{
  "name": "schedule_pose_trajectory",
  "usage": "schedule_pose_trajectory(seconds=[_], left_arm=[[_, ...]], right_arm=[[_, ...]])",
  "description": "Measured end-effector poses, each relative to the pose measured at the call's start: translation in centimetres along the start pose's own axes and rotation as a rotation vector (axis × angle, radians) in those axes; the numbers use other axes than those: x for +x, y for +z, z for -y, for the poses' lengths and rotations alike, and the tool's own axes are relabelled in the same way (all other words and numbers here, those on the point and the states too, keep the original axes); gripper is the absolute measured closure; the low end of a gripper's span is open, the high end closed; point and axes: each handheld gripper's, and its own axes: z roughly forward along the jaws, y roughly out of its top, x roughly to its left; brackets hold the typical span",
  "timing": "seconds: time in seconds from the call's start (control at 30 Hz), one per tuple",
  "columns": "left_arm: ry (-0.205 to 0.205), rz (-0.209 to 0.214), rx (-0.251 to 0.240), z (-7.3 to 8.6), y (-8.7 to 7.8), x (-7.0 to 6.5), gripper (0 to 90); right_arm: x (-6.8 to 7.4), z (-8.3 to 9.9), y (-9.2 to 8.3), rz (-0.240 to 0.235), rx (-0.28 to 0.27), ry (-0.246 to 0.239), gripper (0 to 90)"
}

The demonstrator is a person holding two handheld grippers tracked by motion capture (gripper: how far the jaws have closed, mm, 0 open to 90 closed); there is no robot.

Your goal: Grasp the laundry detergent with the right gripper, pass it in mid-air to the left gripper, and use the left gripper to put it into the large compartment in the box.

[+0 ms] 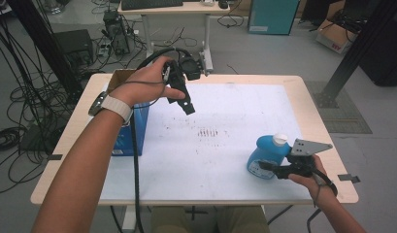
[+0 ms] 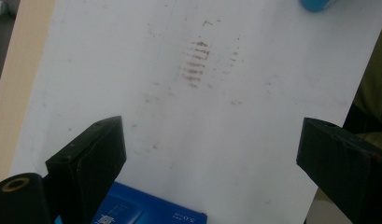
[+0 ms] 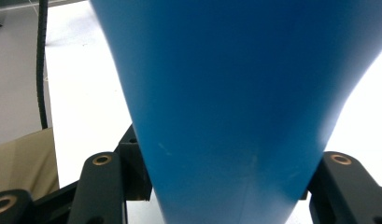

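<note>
Bottle (image 1: 265, 156) of blue plastic with a white cap (image 1: 280, 140) lies tipped on its side near the right edge of the desk (image 1: 303, 97), toward the front right corner, its cap end pointing up and away toward the far side. The right tongs (image 1: 265, 166) are clenched on it: in the right gripper view the blue body (image 3: 235, 107) fills the gap between the two black jaws, which press against it on either side low down. The person's right hand (image 1: 310, 174) holds those tongs just at the desk's right front edge, with the grey three-cornered plate (image 1: 308, 146) standing above them. A white sheet (image 1: 235, 145) covers most of the desk top under the bottle, and a patch of brown smudges (image 1: 208, 132) marks it near the middle, well apart from the bottle. At the left edge of the desk stands a blue box (image 1: 136, 128), partly behind the person's left forearm. The left tongs (image 1: 186, 104) hang above the desk near its far left part, held in the left hand (image 1: 150, 80) and pointing down toward the sheet; their jaws stand wide apart with nothing between them, as the left gripper view shows, with the smudges (image 2: 195, 65) beyond and a corner of the blue box (image 2: 146, 212) below. A black cable (image 1: 134, 160) trails down from the left tongs past the front edge.
</note>
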Motion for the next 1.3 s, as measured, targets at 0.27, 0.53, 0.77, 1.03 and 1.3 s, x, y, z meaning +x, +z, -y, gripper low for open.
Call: schedule_pose_trajectory(seconds=[0.27,0.53,0.77,1.03,1.3], left_arm=[[0.0,-0.006,-0.003,0.09,-0.01,-0.02,8.6],[0.003,-0.007,-0.004,0.09,-0.04,0.0,8.6],[0.0,-0.009,-0.005,0.08,-0.07,0.0,8.6],[0.001,-0.009,-0.005,0.07,-0.08,-0.02,8.6],[0.001,-0.01,-0.008,0.05,-0.05,-0.02,8.6]], right_arm=[[-0.01,-0.02,0.0,-0.001,0.002,0.0,42.3],[0.02,0.0,-0.01,0.0,0.002,0.001,42.3],[0.0,0.0,-0.02,-0.001,0.003,0.001,42.3],[0.01,0.01,-0.01,0.0,0.002,0.001,42.3],[0.0,0.0,-0.01,-0.001,0.002,0.001,42.3]])
